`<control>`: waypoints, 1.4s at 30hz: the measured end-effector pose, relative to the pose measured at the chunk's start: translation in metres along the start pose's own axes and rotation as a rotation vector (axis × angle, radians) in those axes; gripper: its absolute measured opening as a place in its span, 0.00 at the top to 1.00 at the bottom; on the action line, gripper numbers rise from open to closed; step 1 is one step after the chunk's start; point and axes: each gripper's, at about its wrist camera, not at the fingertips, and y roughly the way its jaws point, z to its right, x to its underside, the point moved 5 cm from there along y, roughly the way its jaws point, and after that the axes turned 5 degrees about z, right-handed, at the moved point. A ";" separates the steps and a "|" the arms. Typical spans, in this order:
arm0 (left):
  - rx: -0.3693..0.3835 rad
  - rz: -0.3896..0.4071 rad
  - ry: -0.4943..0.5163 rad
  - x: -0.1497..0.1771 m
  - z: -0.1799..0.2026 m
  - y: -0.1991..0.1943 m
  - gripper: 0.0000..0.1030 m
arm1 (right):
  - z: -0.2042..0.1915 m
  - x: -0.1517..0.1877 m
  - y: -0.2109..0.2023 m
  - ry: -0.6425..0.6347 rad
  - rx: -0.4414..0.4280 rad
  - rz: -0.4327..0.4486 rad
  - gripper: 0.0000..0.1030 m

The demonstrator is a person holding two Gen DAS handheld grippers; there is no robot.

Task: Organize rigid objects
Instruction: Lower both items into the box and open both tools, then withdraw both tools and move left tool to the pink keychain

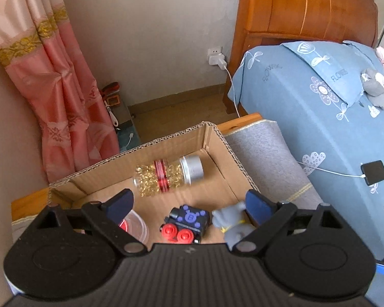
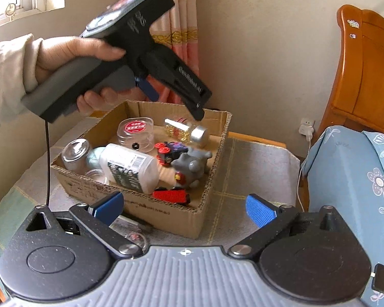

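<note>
Cardboard box [image 2: 151, 204] on the bench already holds the capsule jar [image 1: 166, 177], toy train [image 1: 185, 221] and grey figurine [image 2: 192, 165], so the left tool [image 1: 189, 204], released and empty above them like the right tool [image 2: 184, 208], could knock the lying jar rolling.

The left gripper [image 1: 189, 203] has matte black linkage arms, silver pivot screws and dark blue pads [image 1: 257, 206]. The right gripper [image 2: 185, 208] has a ribbed grey body and brighter blue textured pads [image 2: 261, 209]. A bare hand [image 2: 71, 58] in a cream sleeve [image 2: 7, 76] grips a grey handle trailing a black cable [image 2: 48, 161].
</note>
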 end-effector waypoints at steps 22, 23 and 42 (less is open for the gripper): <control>-0.055 0.115 0.008 0.076 0.010 -0.101 0.07 | -0.035 0.061 -0.028 0.110 0.092 -0.014 0.00; -0.066 0.125 0.007 0.081 0.011 -0.105 0.07 | -0.035 0.067 -0.029 0.113 0.113 -0.015 0.00; -0.120 0.150 -0.093 0.187 0.030 -0.110 0.02 | -0.032 0.103 -0.043 0.175 0.193 -0.030 0.00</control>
